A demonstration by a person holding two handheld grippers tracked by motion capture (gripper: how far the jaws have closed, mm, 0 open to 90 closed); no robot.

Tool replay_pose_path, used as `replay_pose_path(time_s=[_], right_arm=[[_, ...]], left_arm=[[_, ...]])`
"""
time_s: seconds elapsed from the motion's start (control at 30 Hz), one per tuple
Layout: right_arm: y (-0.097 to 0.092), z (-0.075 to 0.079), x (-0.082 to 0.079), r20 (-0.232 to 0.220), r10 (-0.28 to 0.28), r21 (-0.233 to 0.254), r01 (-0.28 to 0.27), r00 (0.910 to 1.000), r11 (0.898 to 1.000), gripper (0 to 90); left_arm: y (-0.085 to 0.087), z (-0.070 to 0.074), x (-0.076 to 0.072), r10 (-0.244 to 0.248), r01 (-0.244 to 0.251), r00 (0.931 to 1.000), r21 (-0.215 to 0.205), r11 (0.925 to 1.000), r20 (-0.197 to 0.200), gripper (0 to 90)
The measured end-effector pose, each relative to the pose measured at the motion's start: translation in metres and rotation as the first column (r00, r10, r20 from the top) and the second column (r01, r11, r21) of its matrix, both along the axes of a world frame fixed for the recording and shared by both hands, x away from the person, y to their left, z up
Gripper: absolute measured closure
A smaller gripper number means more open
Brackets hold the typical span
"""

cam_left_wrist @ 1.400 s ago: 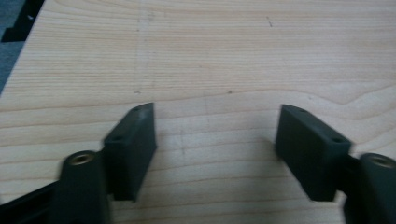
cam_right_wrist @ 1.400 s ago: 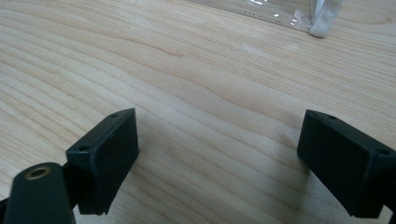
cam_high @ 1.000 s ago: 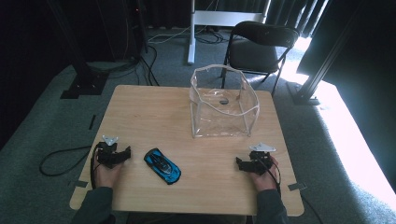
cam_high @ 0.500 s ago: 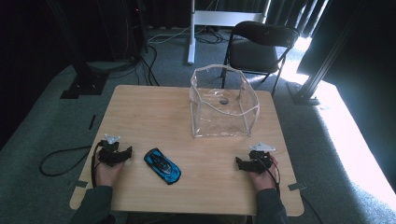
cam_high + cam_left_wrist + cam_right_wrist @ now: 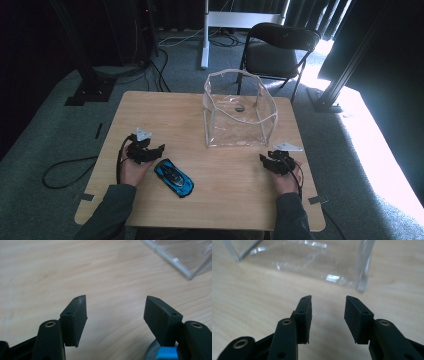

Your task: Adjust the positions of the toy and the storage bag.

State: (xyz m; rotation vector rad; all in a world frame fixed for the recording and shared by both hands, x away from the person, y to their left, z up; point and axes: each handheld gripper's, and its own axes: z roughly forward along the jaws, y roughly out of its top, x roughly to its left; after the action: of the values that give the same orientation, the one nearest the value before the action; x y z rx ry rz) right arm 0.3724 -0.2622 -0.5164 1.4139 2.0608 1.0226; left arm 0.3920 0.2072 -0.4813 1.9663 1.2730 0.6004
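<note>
Wooden table [image 5: 200,115], black folding chair [image 5: 277,47] behind it, grey carpet [image 5: 45,145], floor cables [image 5: 65,167]

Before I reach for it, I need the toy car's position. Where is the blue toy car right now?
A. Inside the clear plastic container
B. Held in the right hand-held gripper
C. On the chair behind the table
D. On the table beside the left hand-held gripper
D: the blue toy car lies on the wooden table just beside the open left hand-held gripper, well short of the clear plastic container.

Daylight floods floor [image 5: 372,150] at right; left side dark. Glare on clear box [image 5: 312,260]. Gripper views soft, blurred.
</note>
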Motion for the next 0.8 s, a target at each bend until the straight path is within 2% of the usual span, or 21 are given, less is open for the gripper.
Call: replay_pose_path(time_s=[0.17, 0.27, 0.33, 0.47, 0.53, 0.6, 0.7, 0.8], right_arm=[[-0.012, 0.011, 0.018, 0.041, -0.042, 0.045, 0.04, 0.9983, 0.998, 58.1], [-0.015, 0.017, 0.029, 0.062, -0.051, 0.043, 0.049, 0.9968, 0.998, 59.1], [-0.017, 0.02, 0.036, 0.071, -0.056, 0.045, 0.053, 0.9959, 0.998, 61.3], [-0.018, 0.022, 0.047, 0.077, -0.049, 0.048, 0.045, 0.9958, 0.998, 71.6], [-0.018, 0.021, 0.05, 0.073, -0.036, 0.051, 0.032, 0.9967, 0.998, 80.3], [-0.015, 0.02, 0.05, 0.073, -0.037, 0.032, 0.035, 0.9966, 0.999, 86.2], [-0.014, 0.019, 0.048, 0.081, -0.027, 0.034, 0.025, 0.9964, 0.999, 87.3], [-0.008, 0.017, 0.041, 0.093, 0.019, 0.026, -0.021, 0.9955, 0.999, 87.3]], left_arm=[[-0.032, 0.01, 0.013, -0.087, 0.087, 0.996, -0.012, 0.9961, 0.018, 36.6], [-0.049, 0.012, 0.021, -0.125, 0.125, 0.9921, -0.017, 0.992, 0.015, 38.8], [-0.059, 0.012, 0.026, -0.145, 0.146, 0.9893, -0.017, 0.9892, 0.015, 39.1], [-0.075, 0.011, 0.03, -0.177, 0.177, 0.9841, -0.025, 0.9838, 0.017, 39.8], [-0.084, 0.01, 0.03, -0.193, 0.193, 0.9811, -0.028, 0.9808, 0.019, 40.6], [-0.093, 0.01, 0.031, -0.208, 0.208, 0.9779, -0.016, 0.978, 0.022, 41.7], [-0.106, 0.008, 0.033, -0.221, 0.222, 0.9748, -0.011, 0.9751, 0.03, 43.9], [-0.118, 0.007, 0.038, -0.242, 0.242, 0.9699, -0.006, 0.9703, 0.029, 47.4]])
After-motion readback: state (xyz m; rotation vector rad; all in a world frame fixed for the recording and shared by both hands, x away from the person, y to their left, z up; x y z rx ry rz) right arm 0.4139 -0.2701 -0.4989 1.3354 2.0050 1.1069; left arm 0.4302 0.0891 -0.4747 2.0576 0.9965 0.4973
